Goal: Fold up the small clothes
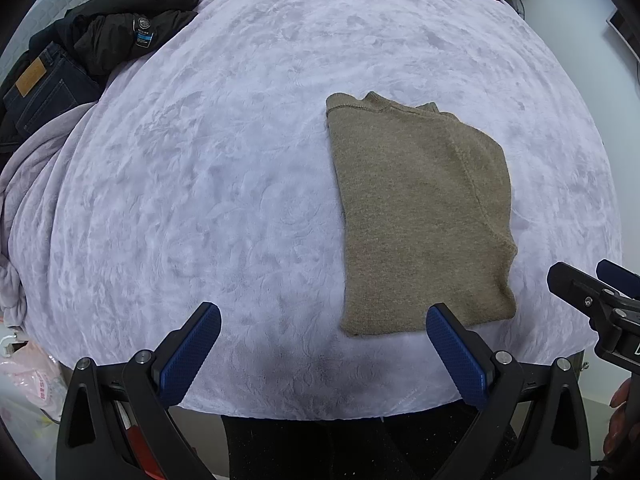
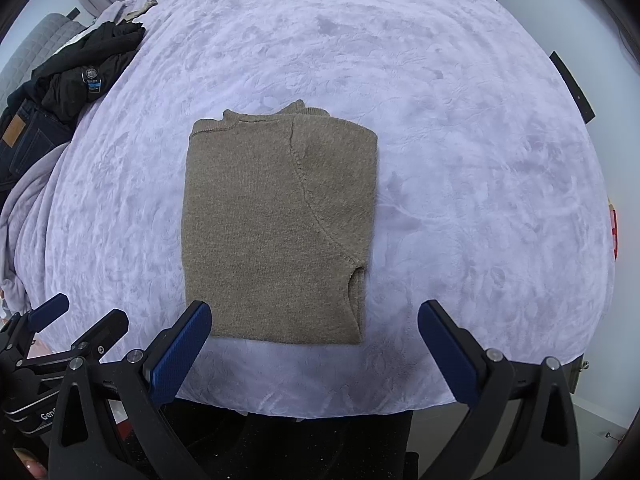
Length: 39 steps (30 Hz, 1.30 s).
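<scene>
Now the folded brown sweater (image 2: 276, 224) lies flat on the lilac bed (image 2: 460, 160); both the left claw (image 1: 322, 350) and right claw (image 2: 314, 346) hover wide open and empty at the sweater's near edge.

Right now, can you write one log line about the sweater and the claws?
sweater: folded, flat on blanket | left claw: open, empty | right claw: open, empty | neither touching sweater
</scene>
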Motion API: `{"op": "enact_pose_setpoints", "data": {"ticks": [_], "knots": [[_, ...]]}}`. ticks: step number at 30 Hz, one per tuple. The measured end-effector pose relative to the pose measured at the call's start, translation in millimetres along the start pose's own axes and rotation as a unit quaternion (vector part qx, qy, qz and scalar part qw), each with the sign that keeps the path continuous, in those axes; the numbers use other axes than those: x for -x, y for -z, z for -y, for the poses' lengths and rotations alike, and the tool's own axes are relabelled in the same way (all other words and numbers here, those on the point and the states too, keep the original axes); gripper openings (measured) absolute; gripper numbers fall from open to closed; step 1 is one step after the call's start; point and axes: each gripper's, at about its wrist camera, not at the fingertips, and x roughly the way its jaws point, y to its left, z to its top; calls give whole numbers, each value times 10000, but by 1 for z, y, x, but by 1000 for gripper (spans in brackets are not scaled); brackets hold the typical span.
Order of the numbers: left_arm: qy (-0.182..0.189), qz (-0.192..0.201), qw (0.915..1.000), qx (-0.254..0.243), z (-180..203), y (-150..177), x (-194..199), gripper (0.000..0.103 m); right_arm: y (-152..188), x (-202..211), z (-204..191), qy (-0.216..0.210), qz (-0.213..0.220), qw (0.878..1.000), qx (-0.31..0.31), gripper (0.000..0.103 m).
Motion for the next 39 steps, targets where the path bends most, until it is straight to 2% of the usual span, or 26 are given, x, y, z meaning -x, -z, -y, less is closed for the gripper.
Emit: {"op": "enact_pose_setpoints", "data": {"ticks": [39], "knots": [[-26,2,10000,17,-4,3,-3,103,1,-2,-2,-2,-14,10000,19,103]]}}
